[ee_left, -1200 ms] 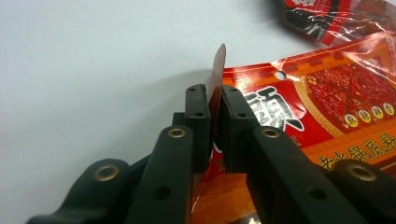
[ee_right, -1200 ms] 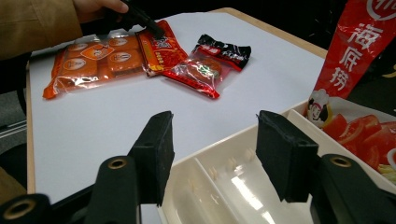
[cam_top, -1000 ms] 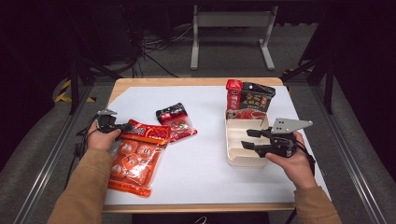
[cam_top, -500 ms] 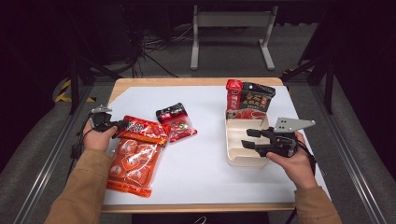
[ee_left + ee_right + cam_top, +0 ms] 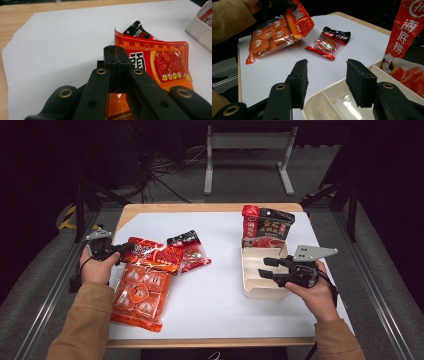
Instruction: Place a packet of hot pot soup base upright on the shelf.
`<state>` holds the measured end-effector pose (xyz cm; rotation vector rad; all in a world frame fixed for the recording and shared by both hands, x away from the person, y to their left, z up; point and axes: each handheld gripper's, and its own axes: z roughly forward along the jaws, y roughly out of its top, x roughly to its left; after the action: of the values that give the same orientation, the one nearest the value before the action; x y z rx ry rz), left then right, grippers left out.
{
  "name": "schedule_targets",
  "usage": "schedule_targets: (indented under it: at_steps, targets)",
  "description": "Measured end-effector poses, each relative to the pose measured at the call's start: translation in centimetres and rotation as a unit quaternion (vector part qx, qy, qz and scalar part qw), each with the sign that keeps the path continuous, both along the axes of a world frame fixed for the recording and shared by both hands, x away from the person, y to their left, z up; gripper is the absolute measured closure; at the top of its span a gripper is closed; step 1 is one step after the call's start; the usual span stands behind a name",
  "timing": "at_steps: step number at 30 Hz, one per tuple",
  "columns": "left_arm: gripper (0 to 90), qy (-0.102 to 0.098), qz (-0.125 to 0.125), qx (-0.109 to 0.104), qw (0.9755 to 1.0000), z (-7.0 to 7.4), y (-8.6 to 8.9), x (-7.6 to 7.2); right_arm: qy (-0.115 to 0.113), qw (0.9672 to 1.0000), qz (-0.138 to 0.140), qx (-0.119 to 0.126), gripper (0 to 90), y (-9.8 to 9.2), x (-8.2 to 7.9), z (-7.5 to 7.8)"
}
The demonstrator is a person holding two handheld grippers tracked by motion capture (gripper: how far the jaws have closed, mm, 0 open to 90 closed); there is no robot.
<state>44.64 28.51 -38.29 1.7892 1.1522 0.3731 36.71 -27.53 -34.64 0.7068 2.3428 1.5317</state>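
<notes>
My left gripper (image 5: 121, 251) is shut on the near edge of a flat orange-red pouch (image 5: 156, 255), which hangs lifted above the table's left side. In the left gripper view the jaws (image 5: 115, 53) pinch that pouch (image 5: 162, 62) at its edge. Under it lies a bigger orange bag (image 5: 140, 292) of several sachets. A small red-and-black packet (image 5: 190, 251) lies just to the right of the pouch. My right gripper (image 5: 265, 267) stands open over a white divided tray (image 5: 250, 282). Its jaws (image 5: 327, 72) straddle the tray's rim (image 5: 322, 102) without pressing on it.
A red packet (image 5: 250, 222) and a black packet (image 5: 276, 227) stand at the tray's far end. White paper (image 5: 220, 300) covers most of the wooden table (image 5: 210, 207). A metal frame stands on the dark floor beyond the table.
My left hand has risen and drawn back to the left, lifting the pouch's edge off the big bag. The right hand has stayed over the tray.
</notes>
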Motion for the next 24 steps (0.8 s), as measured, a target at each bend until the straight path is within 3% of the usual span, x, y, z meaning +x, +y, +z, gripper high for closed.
schedule_targets:
  at_steps: [5, 9, 13, 24]
  targets:
    - [90.0, -0.014, -0.008, -0.014, 0.9998, 1.4, 0.0, -0.9, -0.002, 1.0, -0.002, 0.001, 52.3, -0.1, 0.0, 0.1]
    - [90.0, -0.036, -0.013, 0.005, 0.9993, 2.4, -0.5, -1.8, -0.003, 1.0, -0.004, 0.003, 52.4, -0.1, -0.1, 0.2]
    - [90.0, -0.056, -0.018, -0.012, 0.9982, 3.3, -0.5, -2.9, -0.007, 1.0, -0.006, 0.003, 53.5, -0.2, -0.2, 0.3]
    - [90.0, -0.07, -0.026, -0.029, 0.9968, 5.0, -0.1, -4.6, -0.023, 0.9996, -0.016, 0.005, 57.6, -0.2, -0.5, 0.5]
